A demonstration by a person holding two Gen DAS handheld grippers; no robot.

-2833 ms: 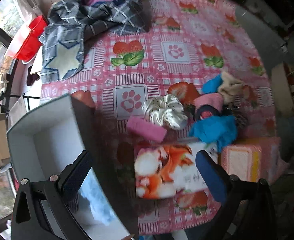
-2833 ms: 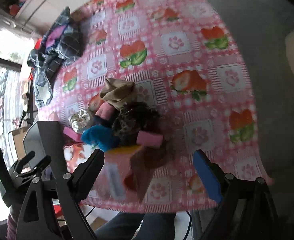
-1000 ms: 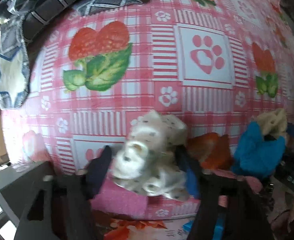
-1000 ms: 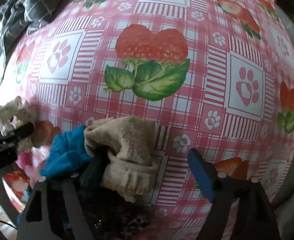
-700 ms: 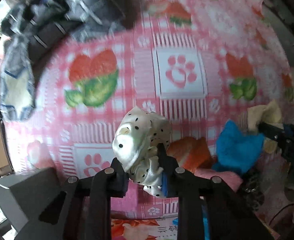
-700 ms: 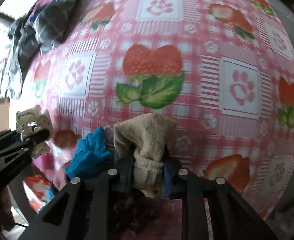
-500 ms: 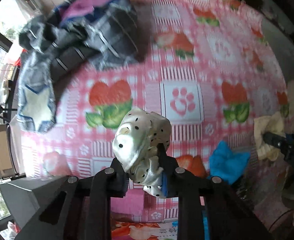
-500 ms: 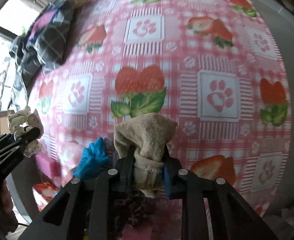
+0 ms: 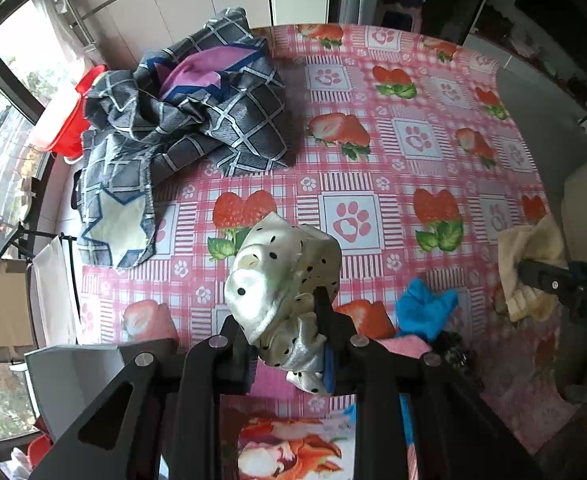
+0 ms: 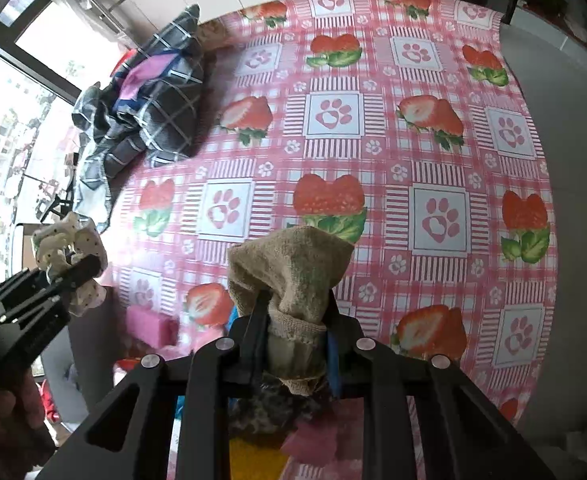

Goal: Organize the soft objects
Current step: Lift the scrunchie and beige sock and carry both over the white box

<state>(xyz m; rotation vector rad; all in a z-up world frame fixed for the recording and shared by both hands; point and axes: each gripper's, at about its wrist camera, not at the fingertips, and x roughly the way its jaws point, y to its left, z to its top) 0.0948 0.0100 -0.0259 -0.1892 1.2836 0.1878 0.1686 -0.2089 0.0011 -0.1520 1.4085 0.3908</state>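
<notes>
Strawberry-print counter (image 9: 433,92) below. Left gripper (image 9: 289,320) pinches dotted scrunchie (image 9: 285,272) aloft; right gripper (image 10: 293,320) clamps beige sock (image 10: 293,276) (both lifted). Risk: slippery satin slipping out, missing grey box (image 9: 73,380).

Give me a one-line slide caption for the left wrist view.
Left hand-held gripper lifts a polka-dot satin scrunchie above the strawberry tablecloth.

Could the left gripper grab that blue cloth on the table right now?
Probably not yet: the left gripper is shut on the spotted white scrunchie. The blue cloth lies uncovered, so the way looks free once it lets go.
</notes>
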